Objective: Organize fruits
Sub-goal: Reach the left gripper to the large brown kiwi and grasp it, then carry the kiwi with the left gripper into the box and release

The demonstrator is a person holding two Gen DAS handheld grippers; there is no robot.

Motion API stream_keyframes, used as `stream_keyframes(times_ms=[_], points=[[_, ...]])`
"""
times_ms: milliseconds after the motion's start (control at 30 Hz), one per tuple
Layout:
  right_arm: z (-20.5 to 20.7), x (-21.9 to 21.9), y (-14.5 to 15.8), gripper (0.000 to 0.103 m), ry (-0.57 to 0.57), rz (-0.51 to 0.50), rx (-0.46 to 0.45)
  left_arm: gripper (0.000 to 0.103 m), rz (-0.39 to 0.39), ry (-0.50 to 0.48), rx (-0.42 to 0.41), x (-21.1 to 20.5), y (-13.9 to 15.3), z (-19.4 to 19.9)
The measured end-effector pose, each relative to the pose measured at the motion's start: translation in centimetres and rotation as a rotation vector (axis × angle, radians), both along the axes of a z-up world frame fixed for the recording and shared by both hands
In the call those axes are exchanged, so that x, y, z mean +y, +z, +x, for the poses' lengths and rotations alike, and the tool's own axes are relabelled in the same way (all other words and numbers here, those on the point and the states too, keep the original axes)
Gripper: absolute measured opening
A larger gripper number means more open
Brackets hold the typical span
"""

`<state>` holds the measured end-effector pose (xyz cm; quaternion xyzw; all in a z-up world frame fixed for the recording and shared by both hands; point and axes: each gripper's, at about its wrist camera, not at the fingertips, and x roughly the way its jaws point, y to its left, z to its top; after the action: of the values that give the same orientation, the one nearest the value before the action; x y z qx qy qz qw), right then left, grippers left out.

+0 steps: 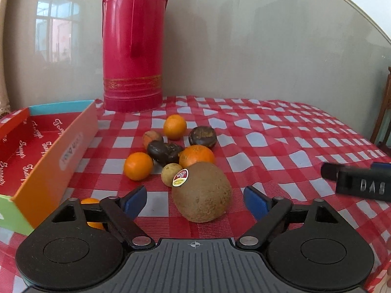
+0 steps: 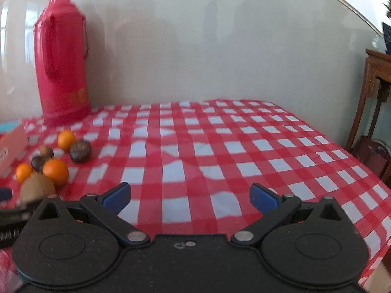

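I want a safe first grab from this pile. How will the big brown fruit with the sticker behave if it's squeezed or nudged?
The big brown fruit looks rounded, so a nudge would probably roll it on the tablecloth. Its matte, rough-looking skin should grip fairly well. It is the largest fruit, probably the heaviest, lying between the open left tool's pads.

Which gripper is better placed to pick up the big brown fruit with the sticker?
Left. Its fingers already flank the brown fruit, close to the box; the right gripper faces bare tablecloth.
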<state>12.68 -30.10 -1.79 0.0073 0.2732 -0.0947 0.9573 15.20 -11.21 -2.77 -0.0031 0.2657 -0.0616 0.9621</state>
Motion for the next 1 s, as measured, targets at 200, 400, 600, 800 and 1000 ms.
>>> stream_keyframes(times_ms=[200, 400, 600, 800, 1000], points=[[-0.1, 0.0, -0.3, 0.098, 0.016, -0.028, 0.011, 0.052, 0.013, -0.014, 0.022, -0.8, -0.6, 0.7], [-0.5, -0.8, 0.4, 0.098, 0.001, 0.024, -0.027, 0.052, 0.025, -0.015, -0.077, 0.0, 1.4, -1.2], [-0.7, 2.5, 1.8, 0.098, 0.089, 0.066, -0.109, 0.052, 0.020, 0.081, -0.158, 5.0, 4.0, -2.6], [0.0, 7.4, 2.2, 0.098, 0.189, 0.072, -0.121, 0.052, 0.051, 0.214, -0.161, 12.2, 4.7, -3.0], [0.6, 11.7, 2.0, 0.098, 0.309, 0.049, -0.118, 0.052, 0.044, 0.295, -0.105, 17.3, 3.7, -2.0]])
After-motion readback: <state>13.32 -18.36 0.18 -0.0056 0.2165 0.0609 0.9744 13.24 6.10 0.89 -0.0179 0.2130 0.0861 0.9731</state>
